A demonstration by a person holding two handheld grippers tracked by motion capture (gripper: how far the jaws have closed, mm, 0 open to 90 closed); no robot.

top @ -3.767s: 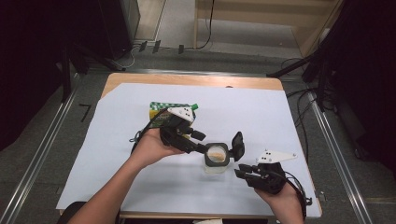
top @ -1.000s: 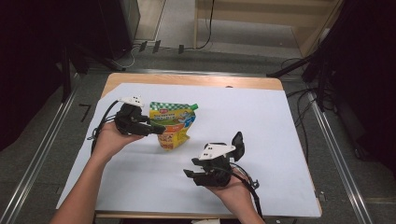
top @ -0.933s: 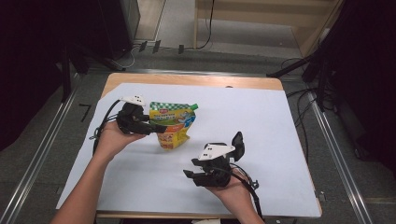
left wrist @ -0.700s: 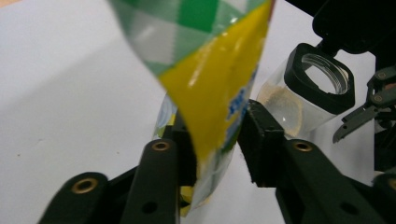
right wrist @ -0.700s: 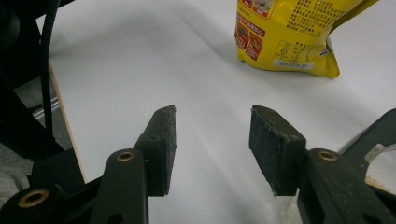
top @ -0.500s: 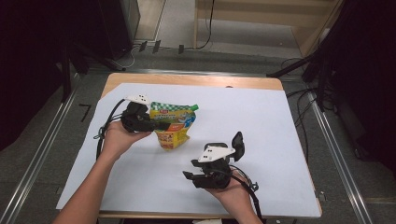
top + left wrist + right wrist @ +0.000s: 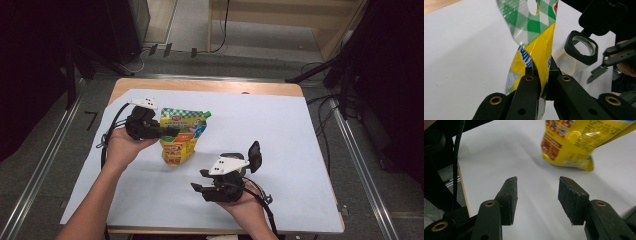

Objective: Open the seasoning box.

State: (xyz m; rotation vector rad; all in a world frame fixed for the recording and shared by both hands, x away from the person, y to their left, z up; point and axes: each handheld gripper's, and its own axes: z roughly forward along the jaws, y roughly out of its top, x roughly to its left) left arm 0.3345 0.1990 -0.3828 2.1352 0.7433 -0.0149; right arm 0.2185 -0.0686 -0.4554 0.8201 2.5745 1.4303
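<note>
Left tool (image 7: 170,132) pinching pouch (image 7: 181,137), palm up, right tool (image 7: 202,180) parted

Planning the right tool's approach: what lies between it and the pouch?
Bare white table cover between the right tool and the pouch, per the right gripper view.

You are working at a wooden table (image 7: 210,86) under a white sheet (image 7: 280,135), with grey floor (image 7: 50,150), metal rails (image 7: 360,170), cables (image 7: 220,30) and dark surroundings framing it.

Black claws (image 7: 172,132), brass screws, white top plates, black cables.
</note>
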